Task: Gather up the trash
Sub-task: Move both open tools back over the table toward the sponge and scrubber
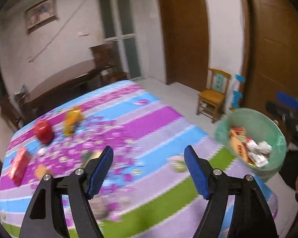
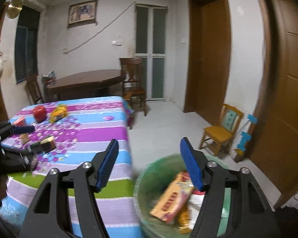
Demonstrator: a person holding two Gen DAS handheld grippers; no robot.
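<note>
In the left wrist view, the left gripper (image 1: 148,171) is being held above the near part of a table covered by a striped cloth (image 1: 152,119), its blue fingers (image 1: 101,170) spread apart with nothing between them. Near the table's far left corner a red jar (image 1: 43,131) and a yellow wrapper (image 1: 72,120) are being seen side by side; a red box (image 1: 18,165) is lying by the left edge, and a small pale packet (image 1: 177,163) is lying on the cloth towards the right edge. Beyond that right edge a green bin (image 1: 254,138) is standing on the floor, already loaded with cartons and white wrappers. The picture is blurred.

In the right wrist view, the right gripper (image 2: 149,163) is being held over the green bin (image 2: 149,188), jaws apart and empty. An orange carton (image 2: 171,198) is lying inside the bin beside the table's right edge. The red jar (image 2: 39,113) and yellow wrapper (image 2: 58,112) are showing at the far edge. The left gripper (image 2: 28,138) is entering from the left, above a brown packet (image 2: 48,143).
</note>
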